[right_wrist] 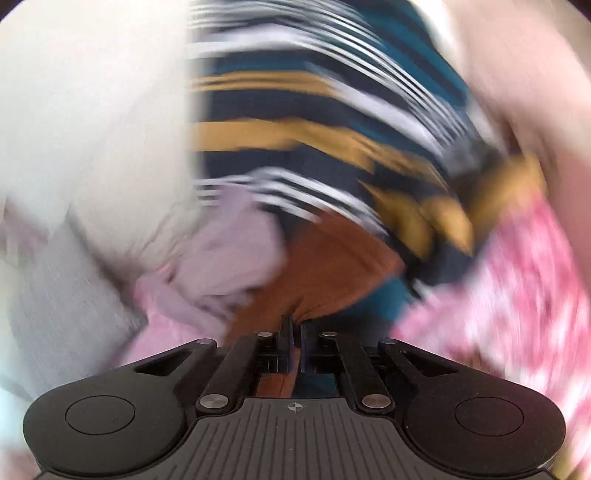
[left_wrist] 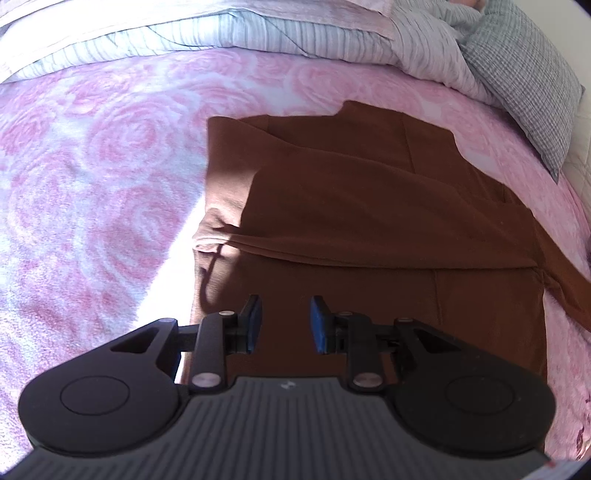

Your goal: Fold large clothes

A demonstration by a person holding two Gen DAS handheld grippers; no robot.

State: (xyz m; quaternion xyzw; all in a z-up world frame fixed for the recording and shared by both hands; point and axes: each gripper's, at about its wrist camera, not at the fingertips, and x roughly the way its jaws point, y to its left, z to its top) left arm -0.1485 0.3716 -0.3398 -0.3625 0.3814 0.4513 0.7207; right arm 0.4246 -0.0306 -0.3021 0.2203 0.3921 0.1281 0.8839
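A brown garment lies partly folded on the pink rose-patterned bedspread, with one layer laid over across its middle. My left gripper hovers over its near end, blue pads apart and nothing between them. In the blurred right wrist view, my right gripper is shut on a bunched edge of brown cloth, which puckers where the jaws pinch it.
A striped duvet and a grey checked pillow lie along the far side of the bed. Ahead of the right gripper are a navy, teal and mustard striped garment, white cloth and a lilac piece.
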